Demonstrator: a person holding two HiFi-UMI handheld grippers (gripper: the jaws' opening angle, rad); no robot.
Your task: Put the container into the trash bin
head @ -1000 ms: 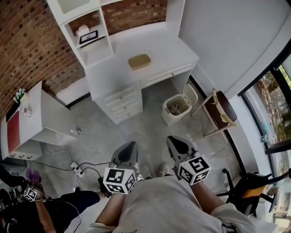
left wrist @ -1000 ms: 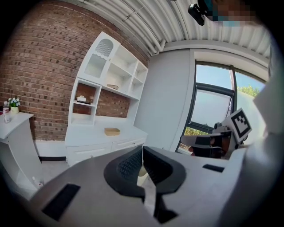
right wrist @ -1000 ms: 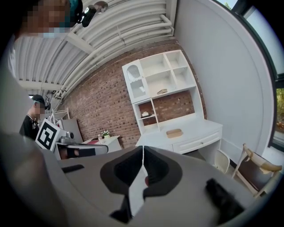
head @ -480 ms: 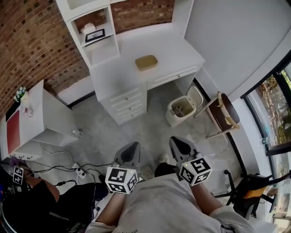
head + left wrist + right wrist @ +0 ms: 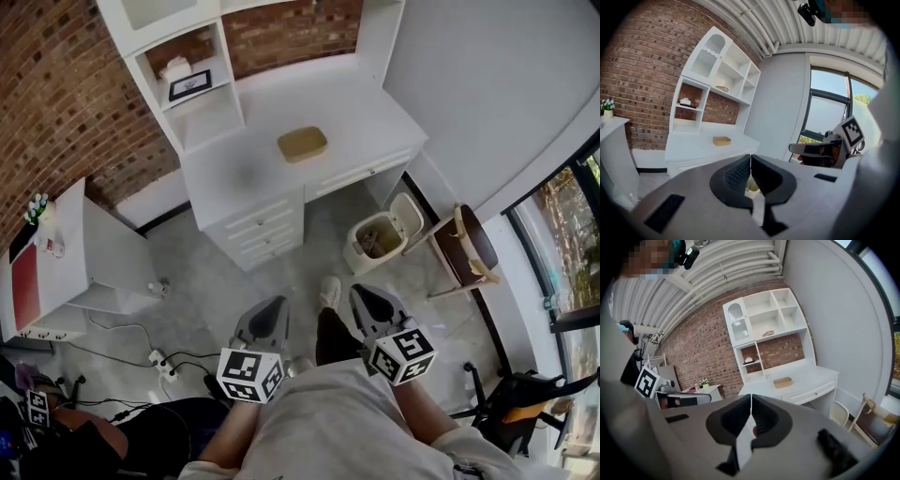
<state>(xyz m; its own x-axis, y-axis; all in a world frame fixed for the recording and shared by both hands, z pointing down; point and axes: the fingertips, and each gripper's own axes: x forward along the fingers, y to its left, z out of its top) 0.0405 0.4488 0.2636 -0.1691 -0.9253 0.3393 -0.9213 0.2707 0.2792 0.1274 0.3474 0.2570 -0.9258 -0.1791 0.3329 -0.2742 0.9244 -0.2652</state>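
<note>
I judged nothing done yet. On the white desk (image 5: 246,178) the tan container (image 5: 302,143) lay untouched, and the trash bin (image 5: 375,240) stood open on the floor by the desk's right end. My left gripper (image 5: 270,307) and right gripper (image 5: 364,296) were clenched on nothing, well short of the container ahead. Approach, grasp and drop were all left to do.

Bright, even daylight from the window (image 5: 829,117) to the right of the left gripper (image 5: 750,157). Soft, faint shadows only. Heavy fisheye bending and dark vignetting at both gripper views' edges. Blurred close around the jaws, sharp beyond them.
</note>
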